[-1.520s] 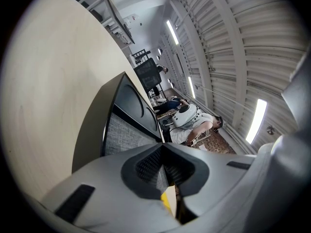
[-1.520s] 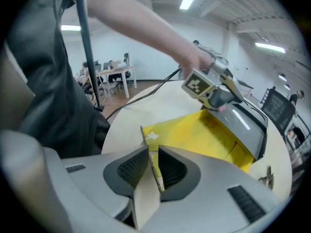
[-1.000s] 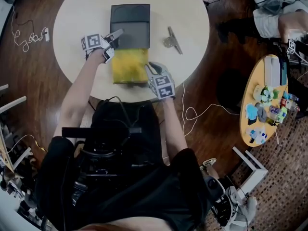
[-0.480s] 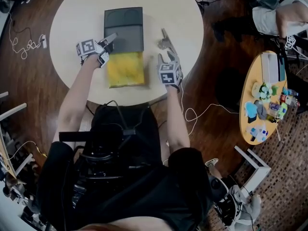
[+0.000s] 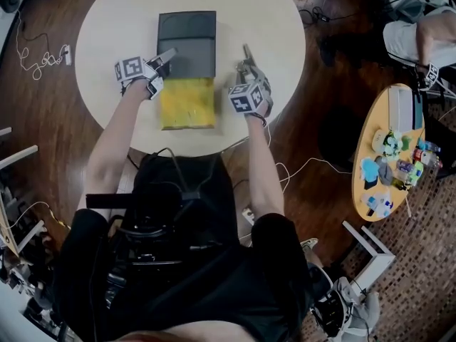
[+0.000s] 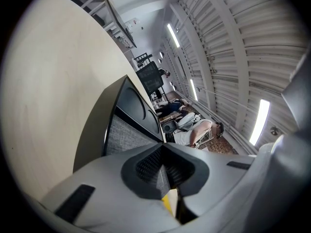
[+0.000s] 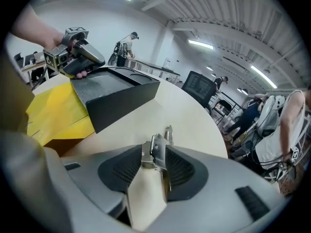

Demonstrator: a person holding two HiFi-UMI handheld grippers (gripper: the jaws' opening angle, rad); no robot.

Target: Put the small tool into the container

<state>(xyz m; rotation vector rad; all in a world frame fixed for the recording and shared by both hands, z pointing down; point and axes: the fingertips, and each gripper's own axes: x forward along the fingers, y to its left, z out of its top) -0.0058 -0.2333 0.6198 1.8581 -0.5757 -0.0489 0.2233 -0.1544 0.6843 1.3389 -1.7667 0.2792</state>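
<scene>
Left hand: the left gripper [image 5: 169,54] lies nearly level at the left edge of the container [image 5: 187,38], with the forearm [image 5: 110,144] stretched out over the table's near rim.
Left jaws: pressed together, pinching a thin part of the container's edge.
Right hand: the right gripper [image 5: 247,73] tips steeply down over the table's right side, marker cube towards the person.
Right jaws: spread wide and just been opening; the small tool [image 7: 156,149] sits between the fingertips, and the pads do not seem to press on it.
Small tool: a metal piece lying flat on the table [image 5: 114,20], right of the container and outside it, its far end poking out past the jaws.
Surface: 1 round, pale tabletop.
Room: dark wood floor [image 5: 43,120] with a loose cable [image 5: 35,55] at the left; a yellow side table [image 5: 367,148] at the right carries small colourful items; a seated person [image 5: 410,30] is at the upper right; strip lights run along a ribbed ceiling.
Container: a dark rectangular box with a grey textured top and shallow recesses at its far end; no contents show.
Yellow sheet [image 5: 187,104]: sticks out from the container's near end, flat on the table.
</scene>
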